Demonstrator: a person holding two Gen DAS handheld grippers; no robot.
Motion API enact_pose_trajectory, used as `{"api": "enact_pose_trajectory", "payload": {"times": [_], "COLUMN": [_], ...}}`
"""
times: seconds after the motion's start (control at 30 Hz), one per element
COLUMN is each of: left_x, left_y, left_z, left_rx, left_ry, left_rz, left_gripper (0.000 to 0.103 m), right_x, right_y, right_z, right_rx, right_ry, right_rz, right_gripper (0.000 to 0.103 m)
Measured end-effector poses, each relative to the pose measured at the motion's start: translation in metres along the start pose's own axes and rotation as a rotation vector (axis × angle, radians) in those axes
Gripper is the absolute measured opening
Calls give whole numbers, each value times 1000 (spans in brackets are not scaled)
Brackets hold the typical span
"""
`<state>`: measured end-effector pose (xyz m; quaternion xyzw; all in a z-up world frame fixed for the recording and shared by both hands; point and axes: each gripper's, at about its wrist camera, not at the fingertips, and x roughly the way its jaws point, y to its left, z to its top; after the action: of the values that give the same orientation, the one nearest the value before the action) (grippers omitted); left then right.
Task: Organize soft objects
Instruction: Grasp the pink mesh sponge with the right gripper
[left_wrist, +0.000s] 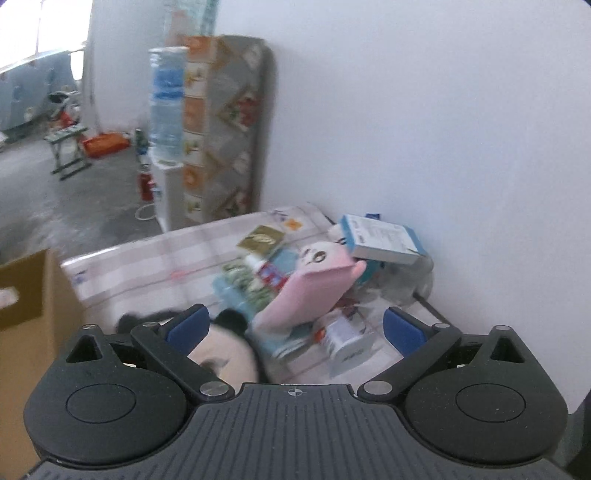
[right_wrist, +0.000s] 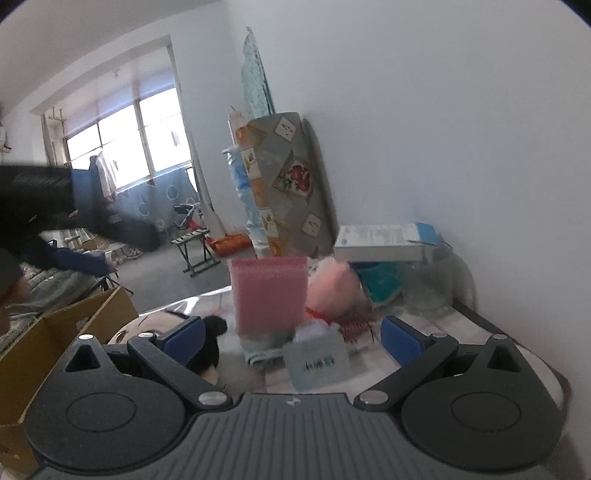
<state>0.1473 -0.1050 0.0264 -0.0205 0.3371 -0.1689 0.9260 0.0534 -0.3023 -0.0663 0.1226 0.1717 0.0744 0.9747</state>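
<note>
Left wrist view first: the left claw (left_wrist: 293, 326) is seen spread wide with nothing between its blue pads, and a black-and-white plush (left_wrist: 225, 347) lies just below and against its left finger. Ahead of it, leaning on the pile, a pink plush (left_wrist: 314, 291) is propped among packets and a white jar (left_wrist: 345, 341) on the table (left_wrist: 147, 258). From the right wrist, the right claw (right_wrist: 291, 338) is likewise held open and empty, with the pink plush (right_wrist: 269, 295) standing straight ahead and a fluffier pink toy (right_wrist: 332, 288) just right of it.

Trouble could come from the clutter: a grab at the pink plush could drag the jar or a clear lidded tub (right_wrist: 317, 363) off the table, and the blue-and-white box (right_wrist: 384, 243) perched behind could be toppled. Blur in both views makes exact contact hard to judge.

A cardboard box (right_wrist: 74, 325) stands left of both claws; its contents cannot be made out.
</note>
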Motion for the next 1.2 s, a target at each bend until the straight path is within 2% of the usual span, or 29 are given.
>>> {"api": "enact_pose_trajectory", "payload": {"times": [0.1, 0.27, 0.37, 0.43, 0.47, 0.57, 0.63, 0.73, 0.83, 0.97, 1.1, 1.2], "left_x": [28, 76, 100, 112, 118, 128, 130, 130, 123, 106, 93, 83], "left_y": [-13, -32, -34, -33, -33, -32, -31, -30, -29, -29, -26, -16], "left_z": [11, 14, 14, 15, 16, 18, 19, 21, 26, 31, 32, 32], "left_rx": [58, 166, 197, 201, 201, 202, 196, 188, 158, 125, 95, 60], "left_ry": [27, 65, 87, 96, 98, 103, 108, 106, 73, 50, 55, 60], "left_rz": [3, 89, 114, 129, 144, 161, 160, 162, 137, 100, 123, 177], "left_gripper": [102, 102, 94, 78, 73, 45, 18, 6, 1, 1, 4, 8], "right_x": [21, 42, 53, 58, 60, 62, 61, 58, 51, 40, 44, 63], "right_y": [-3, -13, -21, -26, -29, -34, -36, -37, -38, -41, -40, -31], "right_z": [1, -6, -12, -16, -18, -21, -22, -23, -23, -18, -3, 14], "right_rx": [-11, 11, 22, 37, 45, 65, 75, 77, 80, 85, 56, 7], "right_ry": [15, 42, 64, 80, 86, 92, 95, 98, 95, 81, 69, 82], "right_rz": [2, 15, 11, 9, 8, 1, -1, -7, -16, -21, 12, 67], "right_gripper": [60, 59, 59, 59, 59, 59, 59, 59, 59, 59, 59, 59]}}
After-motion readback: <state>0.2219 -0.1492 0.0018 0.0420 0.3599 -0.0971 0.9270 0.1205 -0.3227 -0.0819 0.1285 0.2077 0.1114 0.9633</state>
